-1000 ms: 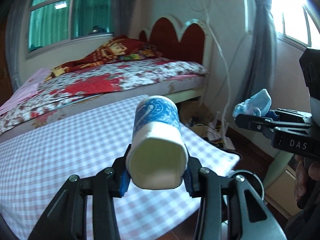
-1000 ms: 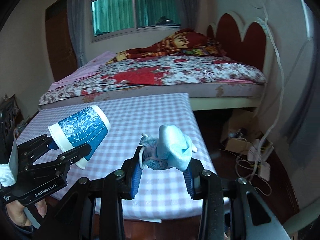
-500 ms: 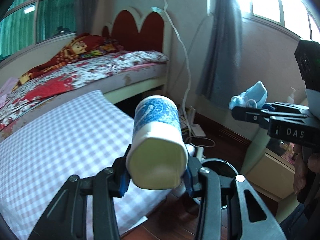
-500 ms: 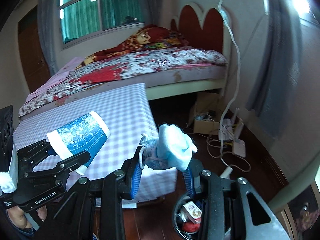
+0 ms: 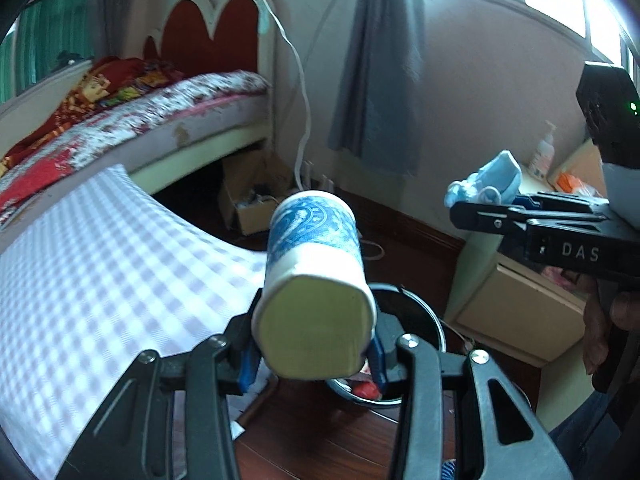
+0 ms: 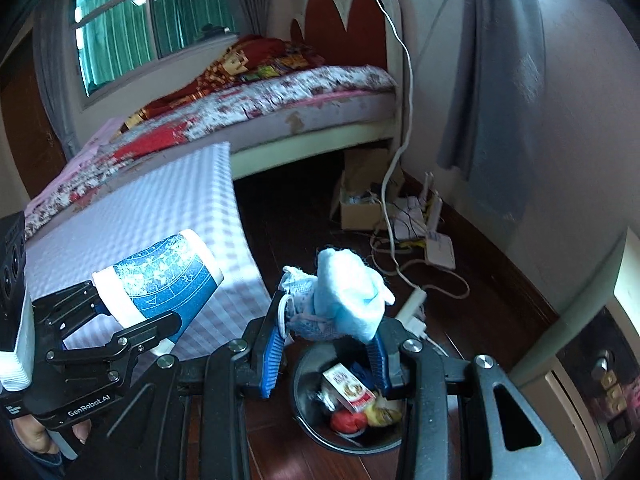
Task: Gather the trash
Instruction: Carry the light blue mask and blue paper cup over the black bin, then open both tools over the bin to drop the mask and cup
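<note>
Trash in the left wrist view: a blue-and-white paper cup (image 5: pixel 316 280) lies on its side, base toward the camera, clamped between the pads of the left hand-held gripper (image 5: pixel 314 344). Behind its base, at 5 o'clock, the rim of a black bin (image 5: pixel 424 312) peeks out over the wooden floor. At 3 o'clock the right hand-held gripper (image 5: pixel 472 204) reaches in from the side with a crumpled pale-blue mask (image 5: pixel 488 184) at its tip. The checked counter (image 5: pixel 100 264) fills 9 o'clock, the bed (image 5: pixel 132 120) sits at 10 o'clock.

Only the right wrist view looks into the bin (image 6: pixel 308 412), at 6 o'clock just below the fingertips: a small carton (image 6: pixel 348 388) and red and yellow scraps lie inside. The right hand-held gripper (image 6: pixel 326 332) is clamped on the mask (image 6: pixel 340 300), almost over the bin. At 9 o'clock the left hand-held gripper (image 6: pixel 132 312) grips the cup (image 6: pixel 160 276), seen side-on before the counter (image 6: pixel 168 208). Cables (image 6: pixel 404 248) trail at 2 o'clock.
</note>
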A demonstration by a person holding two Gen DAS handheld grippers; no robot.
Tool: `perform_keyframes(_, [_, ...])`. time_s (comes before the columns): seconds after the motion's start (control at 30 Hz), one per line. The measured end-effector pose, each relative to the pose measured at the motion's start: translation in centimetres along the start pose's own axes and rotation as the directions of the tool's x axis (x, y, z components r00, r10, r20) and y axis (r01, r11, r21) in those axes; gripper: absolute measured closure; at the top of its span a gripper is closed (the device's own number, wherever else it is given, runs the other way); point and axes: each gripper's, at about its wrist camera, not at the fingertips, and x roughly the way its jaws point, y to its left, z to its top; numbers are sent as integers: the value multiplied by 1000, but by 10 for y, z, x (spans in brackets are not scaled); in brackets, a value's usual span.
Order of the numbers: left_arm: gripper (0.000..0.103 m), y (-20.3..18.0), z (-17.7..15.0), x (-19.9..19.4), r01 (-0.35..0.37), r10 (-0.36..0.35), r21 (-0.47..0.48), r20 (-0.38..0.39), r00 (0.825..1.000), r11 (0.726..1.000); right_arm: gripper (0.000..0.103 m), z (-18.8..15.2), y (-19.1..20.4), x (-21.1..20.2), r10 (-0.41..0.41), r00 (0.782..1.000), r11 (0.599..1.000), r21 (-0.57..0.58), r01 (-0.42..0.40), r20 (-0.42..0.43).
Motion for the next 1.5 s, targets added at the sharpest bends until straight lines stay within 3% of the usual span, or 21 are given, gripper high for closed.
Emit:
perform_keyframes(0.33, [59, -40, -19, 43, 63, -58, 51, -101, 993, 997, 64, -46, -49, 30, -33, 995, 997, 69, 40, -92])
perform_keyframes(0.57, [58, -51, -36, 71, 82, -75, 37, -167, 983, 996, 64, -73, -67, 56, -21, 987, 995, 88, 36, -158])
perform_keyframes(1.27, [54, -54, -63, 151, 115, -107, 3, -338, 935, 993, 63, -114, -85, 153, 38, 942, 999, -8, -43, -335])
perform_keyframes(1.33, [37, -54, -65, 159, 129, -128, -20, -353, 927, 991, 55, -116, -82, 159, 28, 943, 997, -62, -52, -332])
perform_keyframes(1.37, [20, -53, -68, 162, 130, -135, -38, -358, 924, 991, 26, -119, -81, 164, -17, 944, 993, -116, -23, -329])
perform_keyframes(1.4, [6, -51, -71, 164, 116, -126, -47, -366, 922, 992, 8, -125, -83, 171, -78, 935, 989, -146, 29, -346])
perform_keyframes(1.5, [3, -41, -79, 163, 72, -94, -73, -363, 927, 995, 7, -138, -94, 182, -66, 908, 992, -124, 16, -414])
